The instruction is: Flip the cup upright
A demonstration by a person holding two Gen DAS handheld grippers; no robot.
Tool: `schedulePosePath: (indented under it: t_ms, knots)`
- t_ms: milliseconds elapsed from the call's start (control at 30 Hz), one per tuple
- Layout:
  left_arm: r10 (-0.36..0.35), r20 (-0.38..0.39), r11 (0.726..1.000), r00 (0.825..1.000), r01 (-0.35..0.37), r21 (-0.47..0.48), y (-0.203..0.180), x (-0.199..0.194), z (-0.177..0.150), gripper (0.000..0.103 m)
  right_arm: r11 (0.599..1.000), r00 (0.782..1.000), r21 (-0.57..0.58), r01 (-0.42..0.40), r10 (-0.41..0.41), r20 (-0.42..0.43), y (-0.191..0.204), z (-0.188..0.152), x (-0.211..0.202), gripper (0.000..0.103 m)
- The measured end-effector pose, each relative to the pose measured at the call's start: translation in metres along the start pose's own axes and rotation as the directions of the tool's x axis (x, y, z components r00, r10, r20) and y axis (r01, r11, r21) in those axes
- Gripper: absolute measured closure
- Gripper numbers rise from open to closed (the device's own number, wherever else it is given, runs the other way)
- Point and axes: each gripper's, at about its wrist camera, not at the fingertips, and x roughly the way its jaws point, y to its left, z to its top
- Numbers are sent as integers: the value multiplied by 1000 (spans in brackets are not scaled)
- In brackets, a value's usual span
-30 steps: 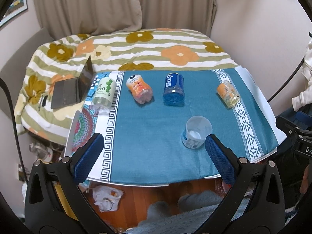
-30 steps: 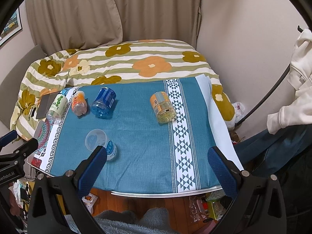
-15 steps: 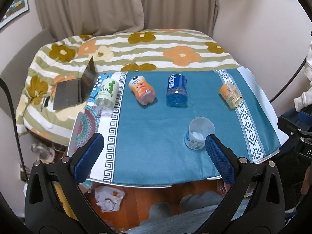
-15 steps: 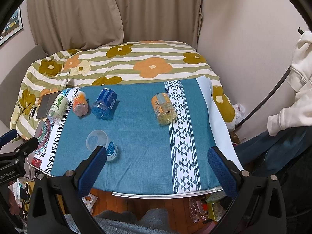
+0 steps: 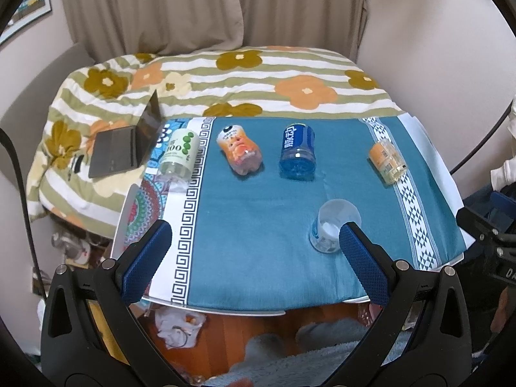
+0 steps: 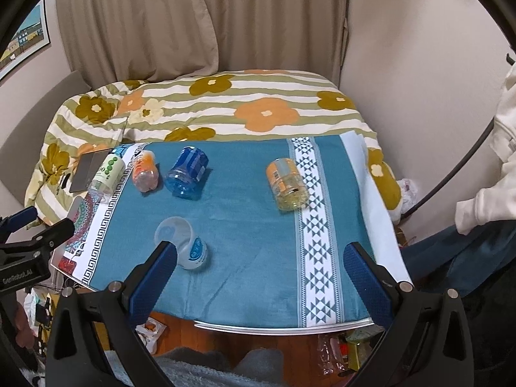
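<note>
Sideways on the teal tablecloth point(image 5: 251, 225) lies the clear plastic cup point(image 5: 333, 225), mouth toward the cameras, near the front edge.

Both tools hover short of the table with fingers spread wide and nothing between them: the left gripper point(image 5: 254, 245) has its right pad just in front of the cup; the right gripper point(image 6: 261, 264) has its left pad overlapping the cup point(image 6: 182, 242). Behind it, four bottles lie in a row, among them a blue bottle point(image 5: 297, 151).
</note>
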Motion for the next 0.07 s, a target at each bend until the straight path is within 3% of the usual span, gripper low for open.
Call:
schedulePosePath:
  t_ms: [67]
  knots:
    - [8,3,1000,1000,-8,1,-1,1,2,0,1000,1000,-12,-13,13,3,4,-1,1,0]
